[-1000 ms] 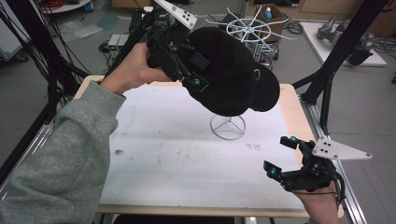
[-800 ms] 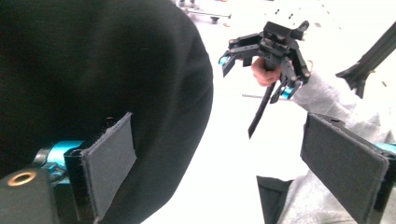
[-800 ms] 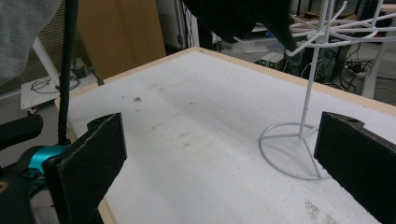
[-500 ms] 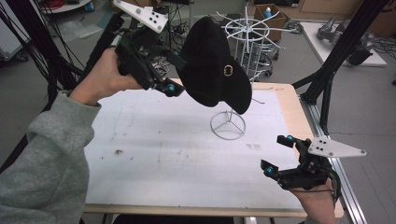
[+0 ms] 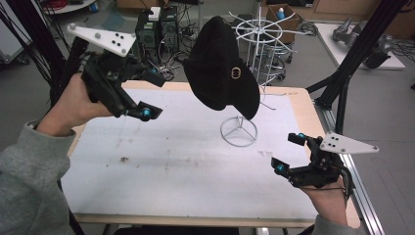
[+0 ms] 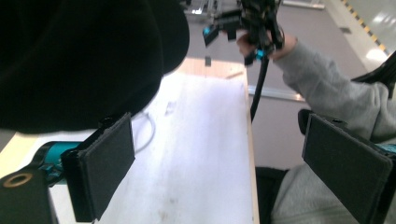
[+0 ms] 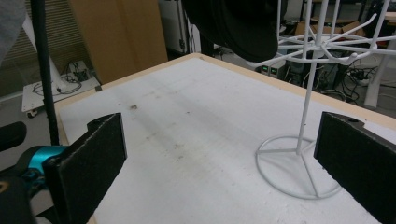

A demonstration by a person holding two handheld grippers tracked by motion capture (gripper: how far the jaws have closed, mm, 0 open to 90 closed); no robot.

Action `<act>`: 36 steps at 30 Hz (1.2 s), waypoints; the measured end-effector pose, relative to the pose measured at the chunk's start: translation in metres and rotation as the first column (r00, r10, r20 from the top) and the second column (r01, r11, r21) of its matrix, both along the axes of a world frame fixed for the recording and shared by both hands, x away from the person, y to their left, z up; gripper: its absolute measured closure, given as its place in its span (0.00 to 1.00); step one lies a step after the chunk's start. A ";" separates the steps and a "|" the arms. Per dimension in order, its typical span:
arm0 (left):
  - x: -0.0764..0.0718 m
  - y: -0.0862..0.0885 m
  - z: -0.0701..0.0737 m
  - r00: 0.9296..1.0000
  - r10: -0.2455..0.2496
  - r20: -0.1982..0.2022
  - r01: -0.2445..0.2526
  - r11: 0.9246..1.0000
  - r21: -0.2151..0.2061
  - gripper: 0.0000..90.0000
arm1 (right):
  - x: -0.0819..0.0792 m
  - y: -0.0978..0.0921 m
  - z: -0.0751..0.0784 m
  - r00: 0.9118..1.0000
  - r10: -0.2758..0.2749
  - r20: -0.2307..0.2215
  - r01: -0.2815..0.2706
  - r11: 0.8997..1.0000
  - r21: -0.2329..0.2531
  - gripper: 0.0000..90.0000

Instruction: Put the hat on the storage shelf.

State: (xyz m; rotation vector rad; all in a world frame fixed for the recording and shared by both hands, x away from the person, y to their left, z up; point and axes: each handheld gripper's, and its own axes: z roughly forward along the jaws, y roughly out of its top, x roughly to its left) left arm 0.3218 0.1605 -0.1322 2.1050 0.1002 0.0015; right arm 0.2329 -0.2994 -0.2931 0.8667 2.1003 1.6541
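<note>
Now that the left gripper (image 5: 147, 95) has let go and drawn back with jaws wide, the black cap (image 5: 220, 71) hangs on the white wire stand (image 5: 238, 131), while the right gripper (image 5: 288, 154) waits spread and empty, so the hanging looks done.

We saw a matt black cloth cap (image 5: 220, 73) with a small shiny metal badge (image 5: 236, 73), hung on a white-coated wire stand (image 5: 239, 131). The table (image 5: 176, 161) had a rough, stained white top edged in pale wood. Gripper pads (image 7: 95, 158) looked coarse and matt.
</note>
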 end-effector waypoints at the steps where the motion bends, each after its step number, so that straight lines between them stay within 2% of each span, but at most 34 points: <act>1: -0.002 0.003 -0.003 1.000 0.006 -0.001 -0.006 1.000 -0.007 0.11 | 0.002 0.000 0.000 1.000 0.002 0.002 -0.002 1.000 0.001 0.02; 4: -0.007 0.014 -0.012 1.000 0.021 -0.004 -0.021 1.000 -0.017 0.11 | 0.006 0.001 0.001 1.000 0.006 0.010 -0.006 1.000 0.007 0.02; 7: -0.013 0.026 -0.022 0.998 0.062 0.018 -0.061 0.998 -0.028 0.11 | 0.009 0.001 0.002 1.000 0.009 0.014 -0.009 1.000 0.012 0.02; 12: -0.021 0.047 -0.041 0.996 0.087 0.009 -0.086 0.992 -0.090 0.11 | 0.013 0.000 0.002 1.000 0.009 0.018 -0.010 1.000 0.022 0.02; 17: -0.027 0.060 -0.061 0.990 0.142 0.008 -0.141 0.987 -0.078 0.11 | 0.015 -0.001 0.003 1.000 0.005 0.020 -0.005 1.000 0.030 0.02; 21: -0.032 0.069 -0.076 0.986 0.169 0.003 -0.168 0.981 -0.099 0.11 | 0.016 -0.001 0.005 0.999 -0.002 0.035 0.001 0.999 0.037 0.02; 23: -0.034 0.074 -0.085 0.982 0.190 -0.013 -0.190 0.974 -0.120 0.11 | 0.016 -0.001 0.006 0.999 -0.004 0.041 0.002 0.999 0.038 0.02; 24: -0.034 0.076 -0.088 0.981 0.191 -0.013 -0.191 0.975 -0.117 0.11 | 0.016 -0.001 0.006 0.999 -0.002 0.043 0.001 0.999 0.040 0.02; 29: -0.037 0.089 -0.103 0.972 0.233 -0.024 -0.234 0.962 -0.144 0.11 | 0.019 -0.001 0.006 0.999 -0.009 0.047 0.007 0.999 0.044 0.02; 30: -0.039 0.091 -0.106 0.969 0.248 -0.020 -0.248 0.956 -0.154 0.11 | 0.020 -0.002 0.006 0.999 -0.011 0.047 0.009 0.999 0.045 0.02; 32: -0.042 0.096 -0.112 0.957 0.290 0.006 -0.286 0.946 -0.154 0.11 | 0.021 -0.002 0.006 0.999 -0.013 0.042 0.011 0.999 0.047 0.02; 35: -0.046 0.106 -0.122 0.951 0.309 0.005 -0.304 0.936 -0.177 0.11 | 0.022 -0.002 0.006 0.999 -0.024 0.039 0.023 0.999 0.044 0.02; 36: -0.047 0.111 -0.127 0.946 0.323 0.008 -0.316 0.931 -0.182 0.11 | 0.023 -0.003 0.005 0.999 -0.024 0.042 0.022 0.999 0.043 0.02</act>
